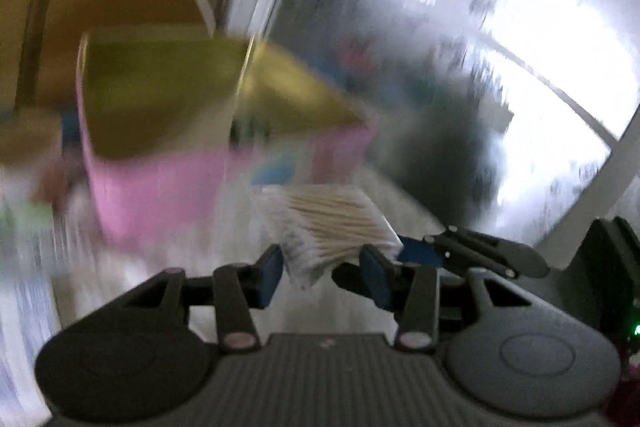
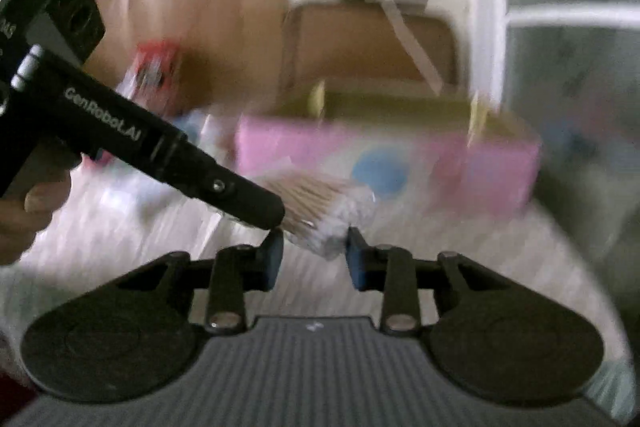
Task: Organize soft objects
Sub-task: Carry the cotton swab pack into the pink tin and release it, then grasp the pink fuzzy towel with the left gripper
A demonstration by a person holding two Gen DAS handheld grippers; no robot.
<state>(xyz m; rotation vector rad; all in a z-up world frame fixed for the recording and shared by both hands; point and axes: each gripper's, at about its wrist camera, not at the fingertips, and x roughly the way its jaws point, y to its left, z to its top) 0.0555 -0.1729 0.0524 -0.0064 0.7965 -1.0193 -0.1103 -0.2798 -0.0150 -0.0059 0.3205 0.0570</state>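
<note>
A clear pack of cotton swabs [image 1: 328, 227] with pale wooden sticks hangs in the air between my two grippers. My left gripper [image 1: 323, 273] is shut on its lower edge, a blue pad against each side. In the right wrist view the same pack [image 2: 320, 219] sits between the blue pads of my right gripper [image 2: 315, 259], which lie against its sides. The left gripper's black finger [image 2: 256, 203] reaches in from the left over the pack. Both views are blurred. An open pink box [image 1: 160, 187] with an olive-yellow inside stands just behind.
The pink box [image 2: 480, 163] rests on a white cloth-covered surface [image 2: 120, 227]. Brown cardboard boxes [image 2: 360, 43] stand behind it, with a red packet [image 2: 156, 67] to the left. A frosted window [image 1: 500, 47] fills the right side. A person's hand [image 2: 24, 219] holds the left gripper's handle.
</note>
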